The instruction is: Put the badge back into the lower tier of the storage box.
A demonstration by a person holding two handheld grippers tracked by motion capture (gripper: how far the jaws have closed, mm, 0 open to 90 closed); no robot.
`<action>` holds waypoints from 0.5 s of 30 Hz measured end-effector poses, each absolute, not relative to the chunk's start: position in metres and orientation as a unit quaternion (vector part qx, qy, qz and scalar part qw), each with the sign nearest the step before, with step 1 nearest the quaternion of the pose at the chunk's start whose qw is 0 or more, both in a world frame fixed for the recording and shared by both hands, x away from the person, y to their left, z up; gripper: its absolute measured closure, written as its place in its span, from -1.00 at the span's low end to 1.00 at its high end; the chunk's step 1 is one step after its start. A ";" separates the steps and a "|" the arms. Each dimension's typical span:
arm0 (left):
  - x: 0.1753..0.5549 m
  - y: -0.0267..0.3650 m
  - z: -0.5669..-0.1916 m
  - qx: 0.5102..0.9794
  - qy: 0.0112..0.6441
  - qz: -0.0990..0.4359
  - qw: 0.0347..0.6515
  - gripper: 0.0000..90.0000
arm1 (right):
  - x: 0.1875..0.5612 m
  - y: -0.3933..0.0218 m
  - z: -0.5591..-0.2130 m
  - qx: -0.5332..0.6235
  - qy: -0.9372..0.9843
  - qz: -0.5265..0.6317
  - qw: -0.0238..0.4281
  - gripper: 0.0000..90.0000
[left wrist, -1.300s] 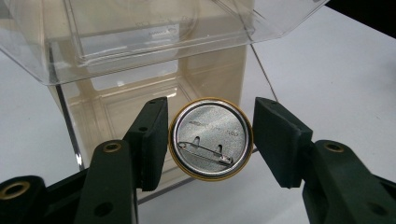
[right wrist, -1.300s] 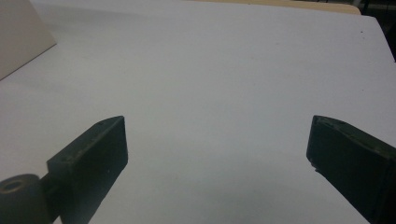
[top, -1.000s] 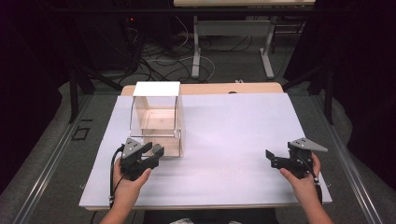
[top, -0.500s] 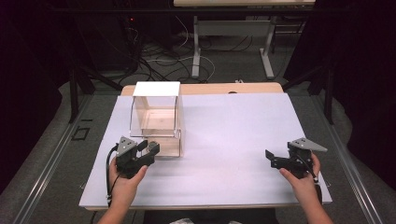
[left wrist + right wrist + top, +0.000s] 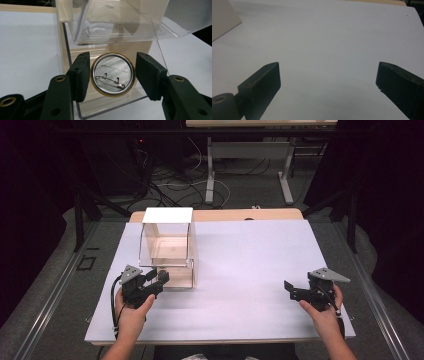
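In the left gripper view, a round pin badge (image 5: 112, 73) shows its silver back and safety pin, with a gold rim. My left gripper (image 5: 112, 57) is shut on it, the black pads at its left and right edges. It is held just in front of the open lower front of a clear plastic box (image 5: 112, 22) with a wooden base. From above, the left gripper (image 5: 159, 276) sits at the box's (image 5: 167, 245) near side. My right gripper (image 5: 290, 289) rests at the right of the table, open, with nothing between its jaws (image 5: 329, 67).
A white sheet (image 5: 250, 260) covers the table, with a wooden edge (image 5: 225, 215) at the far side. The box has a white lid (image 5: 167, 215). Table legs and cables lie on the floor beyond. A person's hands hold both grippers.
The left gripper has shifted slightly left and a little toward the box front, still holding the badge. The right gripper has not moved.
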State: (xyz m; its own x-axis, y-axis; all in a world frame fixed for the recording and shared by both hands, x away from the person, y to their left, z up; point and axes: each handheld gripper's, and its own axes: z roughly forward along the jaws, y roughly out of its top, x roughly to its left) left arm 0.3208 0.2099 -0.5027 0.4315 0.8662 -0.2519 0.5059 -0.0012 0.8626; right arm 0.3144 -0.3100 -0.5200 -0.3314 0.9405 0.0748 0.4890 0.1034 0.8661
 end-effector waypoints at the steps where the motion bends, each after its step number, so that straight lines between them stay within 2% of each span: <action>1: 0.322 0.211 -0.503 0.684 0.502 0.178 0.498 0.05 | 0.314 -0.309 -0.520 0.518 0.693 0.429 0.261 -0.88; 15: 0.329 0.211 -0.509 0.674 0.509 0.162 0.511 0.05 | 0.314 -0.310 -0.520 0.517 0.694 0.428 0.261 -0.88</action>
